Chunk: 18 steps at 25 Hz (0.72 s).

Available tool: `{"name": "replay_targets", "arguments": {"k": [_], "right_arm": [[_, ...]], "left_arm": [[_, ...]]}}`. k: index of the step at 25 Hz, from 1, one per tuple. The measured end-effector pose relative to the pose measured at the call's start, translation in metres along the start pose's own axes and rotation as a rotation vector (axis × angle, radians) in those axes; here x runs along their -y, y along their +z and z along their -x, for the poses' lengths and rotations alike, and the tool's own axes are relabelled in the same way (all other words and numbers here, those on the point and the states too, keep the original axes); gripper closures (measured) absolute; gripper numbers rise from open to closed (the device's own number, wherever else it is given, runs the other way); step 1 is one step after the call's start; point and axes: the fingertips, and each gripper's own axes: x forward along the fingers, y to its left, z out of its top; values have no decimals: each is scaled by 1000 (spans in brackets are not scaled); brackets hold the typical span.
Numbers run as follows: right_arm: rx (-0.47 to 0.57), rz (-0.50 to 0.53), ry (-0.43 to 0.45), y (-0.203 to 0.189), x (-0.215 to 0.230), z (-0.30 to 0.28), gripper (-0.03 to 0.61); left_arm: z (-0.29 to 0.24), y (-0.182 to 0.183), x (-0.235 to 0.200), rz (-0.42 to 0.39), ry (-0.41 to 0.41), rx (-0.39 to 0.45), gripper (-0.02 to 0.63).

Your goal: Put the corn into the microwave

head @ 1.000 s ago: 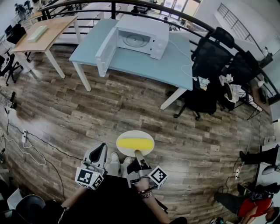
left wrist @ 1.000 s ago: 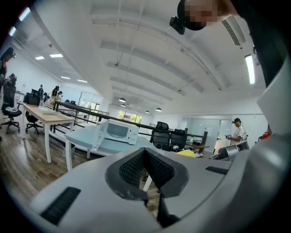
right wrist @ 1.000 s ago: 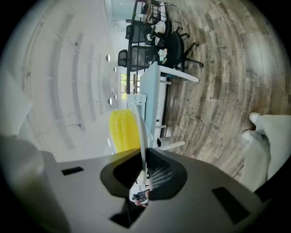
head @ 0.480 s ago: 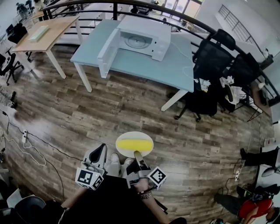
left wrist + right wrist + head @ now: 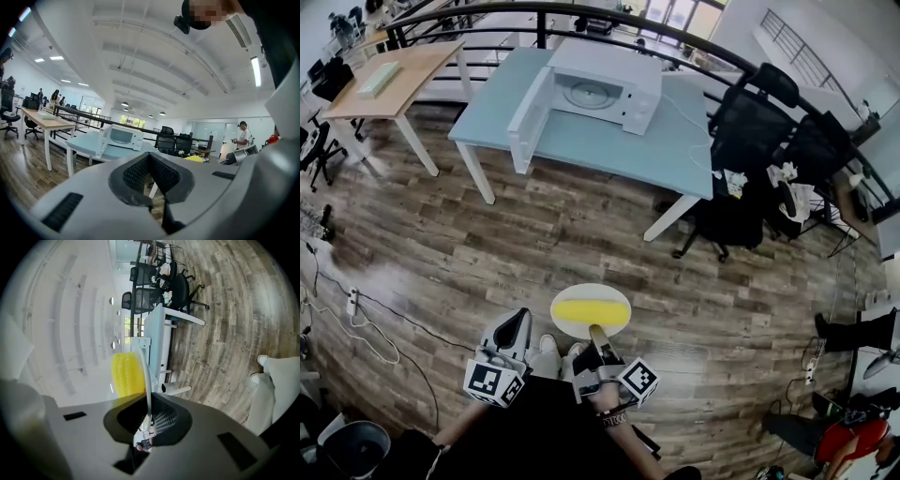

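Observation:
A yellow corn cob (image 5: 589, 308) lies on a white plate (image 5: 565, 323) held over the wood floor. My right gripper (image 5: 598, 335) is shut on the plate's near rim. In the right gripper view the plate's edge (image 5: 147, 380) runs up from between the jaws, with the corn (image 5: 127, 373) to its left. My left gripper (image 5: 517, 327) hangs beside the plate to the left, shut with nothing in it; its pads (image 5: 161, 174) meet at the tip. The white microwave (image 5: 604, 82) stands far ahead on a light blue table (image 5: 675, 150) with its door (image 5: 528, 112) swung open; the microwave (image 5: 121, 136) also shows in the left gripper view.
A wooden desk (image 5: 389, 75) stands left of the blue table. Black office chairs (image 5: 748, 127) crowd its right end. A dark railing (image 5: 487, 11) runs behind. Cables (image 5: 356, 314) lie on the floor at left. A person (image 5: 242, 137) stands far off to the right.

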Motion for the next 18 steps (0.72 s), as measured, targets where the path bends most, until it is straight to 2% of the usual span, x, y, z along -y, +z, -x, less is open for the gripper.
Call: {"name": "replay_targets", "arguments": {"k": [5,11,18], "right_arm": [[12,11,-11,-7,1,-8,554],[19,16,24,-21,-8,-25,554],[17,21,21,-30,-12,-34,554]], "left_arm": [[-1,7,-12,-2,2,24,612],[-3,19,-32,-10,-7,57,611],[0,23,-45,-10,-10,63,612]]}}
